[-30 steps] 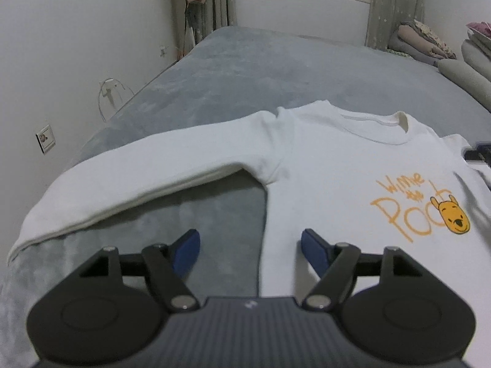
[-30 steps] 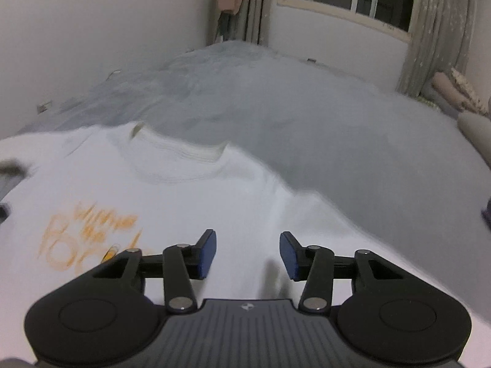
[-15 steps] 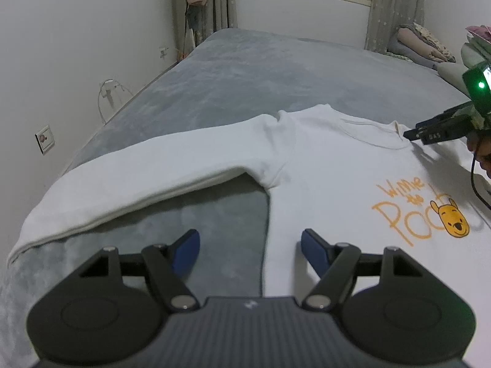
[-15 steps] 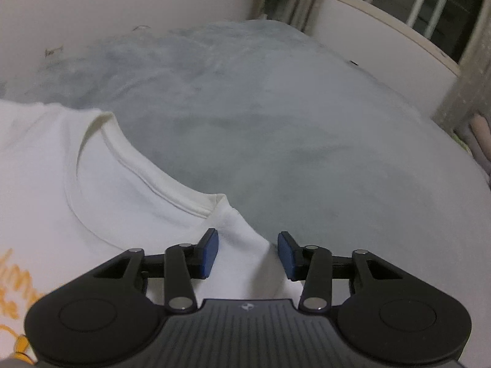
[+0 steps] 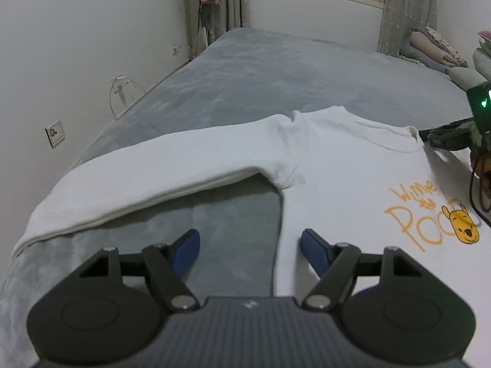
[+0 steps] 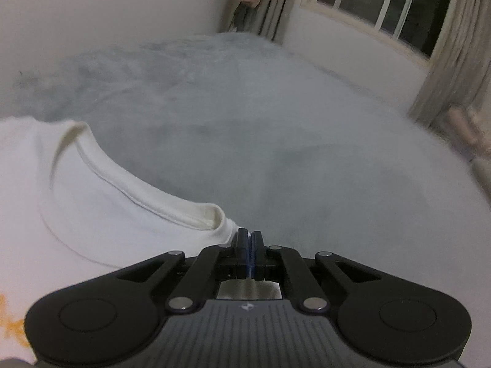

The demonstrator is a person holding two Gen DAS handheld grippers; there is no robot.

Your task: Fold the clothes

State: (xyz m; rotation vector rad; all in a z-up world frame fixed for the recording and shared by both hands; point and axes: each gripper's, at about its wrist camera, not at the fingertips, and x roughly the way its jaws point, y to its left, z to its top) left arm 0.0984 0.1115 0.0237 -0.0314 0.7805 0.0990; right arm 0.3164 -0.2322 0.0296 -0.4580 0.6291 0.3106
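Your right gripper (image 6: 249, 239) pinches the white sweatshirt's (image 5: 337, 178) shoulder beside the collar (image 6: 147, 196), apparently to fold it, while your left gripper (image 5: 250, 245), fingers spread, straddles its side edge.

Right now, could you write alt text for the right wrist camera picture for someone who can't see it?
A black gripper, jaws shut, pinches the shoulder edge of a white sweatshirt just beside its collar. The sweatshirt lies on a grey blanket, with a dark window beyond.

Left tool (image 5: 250, 247) spread wide; right tool (image 6: 250, 239) pinched closed.
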